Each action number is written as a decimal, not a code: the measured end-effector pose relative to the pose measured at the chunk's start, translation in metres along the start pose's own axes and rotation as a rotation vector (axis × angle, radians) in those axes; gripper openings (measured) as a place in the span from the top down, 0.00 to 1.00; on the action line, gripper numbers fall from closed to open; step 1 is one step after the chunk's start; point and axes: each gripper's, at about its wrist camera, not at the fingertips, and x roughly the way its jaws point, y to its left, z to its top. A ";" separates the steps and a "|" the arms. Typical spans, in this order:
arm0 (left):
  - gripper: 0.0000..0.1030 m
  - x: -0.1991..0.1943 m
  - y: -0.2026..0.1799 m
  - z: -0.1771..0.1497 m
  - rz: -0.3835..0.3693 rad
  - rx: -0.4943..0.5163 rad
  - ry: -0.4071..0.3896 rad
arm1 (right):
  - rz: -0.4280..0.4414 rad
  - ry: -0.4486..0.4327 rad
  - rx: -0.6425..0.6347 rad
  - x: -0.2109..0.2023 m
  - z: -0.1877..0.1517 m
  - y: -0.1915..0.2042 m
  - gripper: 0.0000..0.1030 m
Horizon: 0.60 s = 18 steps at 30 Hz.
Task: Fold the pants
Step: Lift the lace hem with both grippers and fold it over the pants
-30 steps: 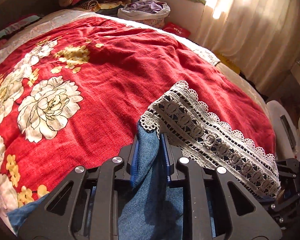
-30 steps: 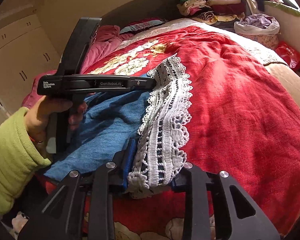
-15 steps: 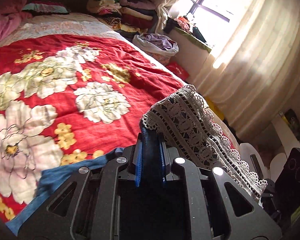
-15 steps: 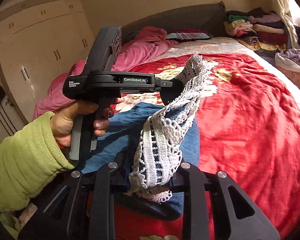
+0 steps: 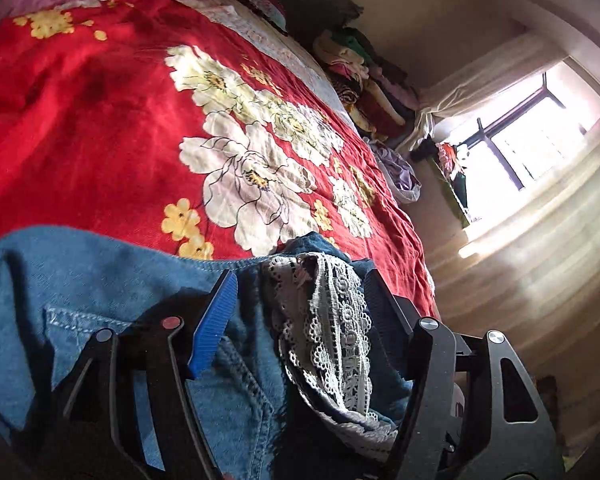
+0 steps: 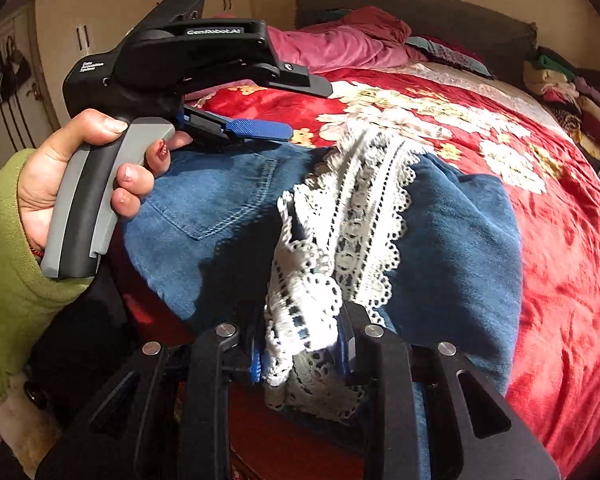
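Daylight floods in from the window at 3 o'clock, blown out with hazy glare over the curtain. The right view is dimmer and warm-toned. Fisheye bending darkens all corners; the lace blurs slightly.

Cloth on cloth
The pants were matt blue denim with openwork white lace; the blanket looked soft, slightly glossy.
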 end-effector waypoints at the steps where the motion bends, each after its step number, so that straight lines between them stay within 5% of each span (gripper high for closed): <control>1: 0.45 0.001 0.002 -0.002 0.002 -0.003 0.005 | -0.002 -0.003 -0.025 0.001 0.002 0.008 0.75; 6: 0.44 0.015 -0.005 -0.009 -0.002 0.017 0.051 | -0.050 -0.015 -0.099 0.003 0.002 0.025 0.70; 9: 0.42 0.024 -0.007 -0.014 0.015 0.037 0.077 | -0.056 -0.060 -0.099 -0.014 -0.003 0.022 0.54; 18: 0.42 0.049 -0.025 -0.015 0.065 0.096 0.162 | -0.079 -0.038 -0.104 -0.027 -0.028 0.023 0.48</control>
